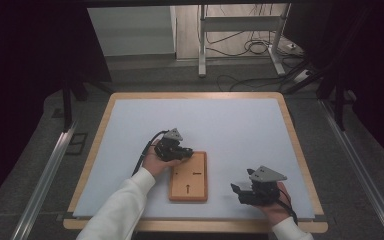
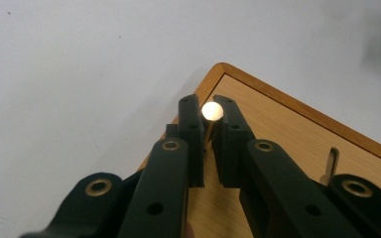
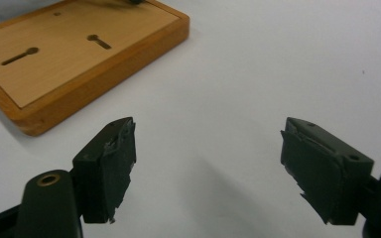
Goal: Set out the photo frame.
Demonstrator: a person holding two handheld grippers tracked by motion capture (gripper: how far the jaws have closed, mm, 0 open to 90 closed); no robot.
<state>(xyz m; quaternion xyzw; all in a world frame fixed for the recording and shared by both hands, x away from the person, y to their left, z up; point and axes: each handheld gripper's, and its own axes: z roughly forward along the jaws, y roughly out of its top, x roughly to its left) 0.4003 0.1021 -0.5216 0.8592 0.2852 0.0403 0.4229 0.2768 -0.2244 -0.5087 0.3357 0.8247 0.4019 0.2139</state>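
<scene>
The left gripper's (image 2: 207, 126) fingers (image 2: 191, 134) clamp a round-headed peg (image 2: 212, 111), its shaft mostly hidden, over the wooden board (image 2: 287, 124); the right gripper's (image 3: 208, 171) fingers stand apart above the table (image 3: 258, 64).

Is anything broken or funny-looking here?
Yes, a little. The right gripper is open, and the black padding on its pads looks torn and ragged at the edges. The wooden board lies flat, and the left gripper grips a round-headed pin.

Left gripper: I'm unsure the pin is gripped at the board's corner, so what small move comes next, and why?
Probably lift it slowly, straight up. The left gripper has its jaws on the round-headed pin at the wooden board corner; the right gripper hangs open, aside.
</scene>
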